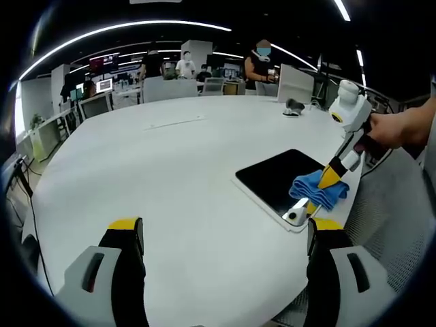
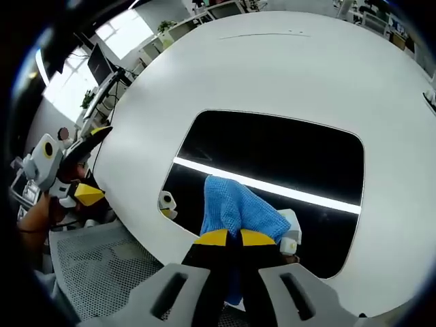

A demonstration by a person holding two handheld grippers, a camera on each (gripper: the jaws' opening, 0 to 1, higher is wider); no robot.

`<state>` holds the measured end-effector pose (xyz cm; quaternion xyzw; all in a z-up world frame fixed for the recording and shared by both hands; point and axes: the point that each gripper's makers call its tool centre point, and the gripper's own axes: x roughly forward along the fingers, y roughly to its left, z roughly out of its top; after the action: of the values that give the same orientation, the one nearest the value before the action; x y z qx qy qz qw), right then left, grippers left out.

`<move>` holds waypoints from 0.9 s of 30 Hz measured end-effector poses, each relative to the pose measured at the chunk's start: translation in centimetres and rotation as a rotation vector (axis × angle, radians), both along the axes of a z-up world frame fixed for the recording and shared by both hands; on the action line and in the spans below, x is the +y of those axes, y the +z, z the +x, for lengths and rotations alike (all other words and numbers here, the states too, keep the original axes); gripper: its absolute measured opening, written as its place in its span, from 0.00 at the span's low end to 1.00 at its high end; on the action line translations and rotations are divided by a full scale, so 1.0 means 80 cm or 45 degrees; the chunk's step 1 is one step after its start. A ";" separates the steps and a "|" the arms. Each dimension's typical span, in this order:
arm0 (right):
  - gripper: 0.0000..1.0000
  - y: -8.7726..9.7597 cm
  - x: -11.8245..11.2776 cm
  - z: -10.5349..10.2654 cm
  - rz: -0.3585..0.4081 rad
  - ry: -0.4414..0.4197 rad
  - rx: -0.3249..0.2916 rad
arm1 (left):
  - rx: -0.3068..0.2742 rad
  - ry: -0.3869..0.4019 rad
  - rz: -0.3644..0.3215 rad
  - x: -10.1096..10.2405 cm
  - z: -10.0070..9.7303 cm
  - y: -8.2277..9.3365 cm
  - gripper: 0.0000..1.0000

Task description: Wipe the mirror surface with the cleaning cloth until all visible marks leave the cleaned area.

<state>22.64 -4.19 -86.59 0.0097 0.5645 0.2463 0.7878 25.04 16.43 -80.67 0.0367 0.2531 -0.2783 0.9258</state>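
A dark rectangular mirror (image 1: 276, 174) with a white rim lies flat on the round white table (image 1: 170, 170), close to its near edge. In the right gripper view the mirror (image 2: 286, 146) reflects a bright ceiling light strip. A blue cleaning cloth (image 2: 237, 208) rests on the glass near the mirror's near edge, and my right gripper (image 2: 235, 238) is shut on it. From the left gripper view, the right gripper (image 1: 329, 178) comes in from the right and presses the cloth (image 1: 320, 191) down. My left gripper (image 1: 225, 228) hovers open over bare table, left of the mirror, holding nothing.
A grey mesh chair (image 2: 102, 266) stands against the table edge below the mirror. A small dark object (image 1: 293, 109) sits at the table's far side. Desks, monitors and several people (image 1: 262, 65) fill the background. A hand (image 1: 402, 129) holds the right gripper.
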 end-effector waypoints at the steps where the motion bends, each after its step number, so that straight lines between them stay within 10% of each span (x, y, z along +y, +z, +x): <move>1: 0.00 0.000 0.001 0.002 -0.001 -0.001 0.003 | 0.000 -0.001 -0.001 -0.001 0.000 0.000 0.99; 27: 0.00 0.000 0.009 0.078 -0.040 0.021 -0.084 | 0.026 -0.023 -0.032 -0.018 -0.007 -0.010 0.99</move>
<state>28.88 -3.46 -86.60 -0.0155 0.5422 0.2440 0.8039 24.47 15.01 -81.44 0.0243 0.2585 -0.2902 0.9211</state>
